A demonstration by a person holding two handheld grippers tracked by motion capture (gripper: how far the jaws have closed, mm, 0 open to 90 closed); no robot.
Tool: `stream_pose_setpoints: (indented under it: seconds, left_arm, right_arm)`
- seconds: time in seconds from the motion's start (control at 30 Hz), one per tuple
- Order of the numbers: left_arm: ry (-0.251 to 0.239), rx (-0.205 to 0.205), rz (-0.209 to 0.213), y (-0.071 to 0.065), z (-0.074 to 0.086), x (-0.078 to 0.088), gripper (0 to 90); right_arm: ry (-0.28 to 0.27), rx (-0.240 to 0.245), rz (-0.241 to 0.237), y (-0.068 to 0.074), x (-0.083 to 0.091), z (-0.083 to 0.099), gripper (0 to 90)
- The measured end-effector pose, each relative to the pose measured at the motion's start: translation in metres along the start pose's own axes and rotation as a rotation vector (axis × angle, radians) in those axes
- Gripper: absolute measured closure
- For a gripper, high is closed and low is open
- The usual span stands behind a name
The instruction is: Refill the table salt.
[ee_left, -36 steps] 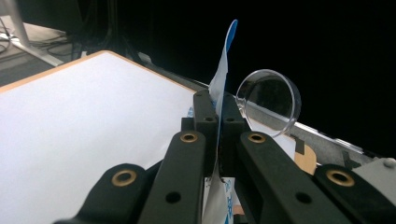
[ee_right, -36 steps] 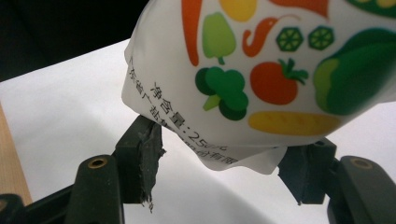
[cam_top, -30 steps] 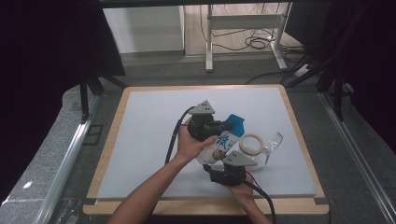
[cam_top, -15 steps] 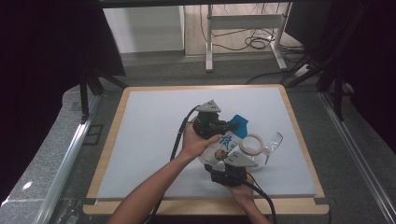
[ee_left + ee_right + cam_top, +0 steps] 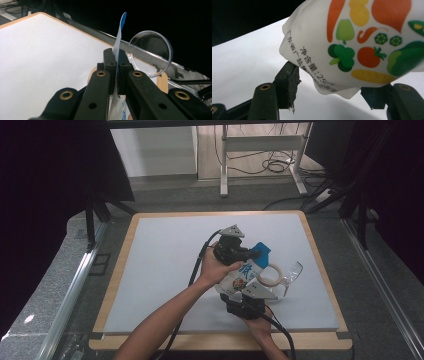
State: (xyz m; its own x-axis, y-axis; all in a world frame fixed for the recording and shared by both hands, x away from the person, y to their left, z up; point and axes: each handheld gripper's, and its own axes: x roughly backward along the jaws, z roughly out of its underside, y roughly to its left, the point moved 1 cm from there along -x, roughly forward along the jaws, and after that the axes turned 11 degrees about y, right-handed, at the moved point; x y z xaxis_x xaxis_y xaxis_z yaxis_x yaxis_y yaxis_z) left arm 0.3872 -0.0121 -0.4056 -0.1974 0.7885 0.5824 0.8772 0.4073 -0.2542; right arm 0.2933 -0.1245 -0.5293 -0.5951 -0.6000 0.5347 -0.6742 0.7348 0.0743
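A white pouch point(image 5: 239, 274) with a blue top and printed vegetables point(image 5: 362, 42) is held above the white table point(image 5: 165, 265). My left gripper point(image 5: 251, 254) is shut on the pouch's thin blue top edge point(image 5: 121, 30), jaws pressed together point(image 5: 115, 53). My right gripper point(image 5: 236, 291) sits below, near the front edge. In the right gripper view it stands open point(image 5: 332, 87), and the pouch's bottom corner hangs between its two pads point(image 5: 290, 82). The pouch hides part of the right pad.
A tan tape roll point(image 5: 270, 275) lies just right of the pouch. Beside it lies a clear plastic cup point(image 5: 292, 271), its round rim point(image 5: 150, 52) facing my left gripper. The table's wooden border point(image 5: 320, 265) runs close on the right.
My left gripper and the pouch's blue top have shifted slightly to the right. The right gripper has stayed under the pouch.
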Motion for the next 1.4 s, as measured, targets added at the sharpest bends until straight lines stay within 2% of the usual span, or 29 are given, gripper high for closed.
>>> stream_pose_setpoints:
  seconds: [0.37,0.57,0.77,0.97,1.4]
  left_arm:
    - [0.041,-0.004,0.009,0.003,-0.009,-0.007,90.0]
    - [0.04,0.003,0.007,0.003,-0.011,-0.009,90.0]
    - [0.043,0.002,-0.005,0.002,-0.013,-0.009,90.0]
    - [0.051,-0.025,-0.024,0.002,-0.012,-0.008,90.0]
    - [0.067,-0.028,-0.008,0.004,-0.013,-0.006,90.0]
  right_arm:
    - [-0.021,-0.034,-0.009,-0.002,0.001,-0.002,37.9]
    - [-0.024,-0.048,-0.008,-0.003,0.002,-0.002,38.0]
    - [-0.035,-0.052,-0.017,-0.003,0.003,-0.004,38.1]
    - [-0.034,-0.045,-0.025,-0.003,0.002,-0.004,38.2]
    - [-0.032,-0.046,-0.03,-0.003,0.002,-0.004,38.4]
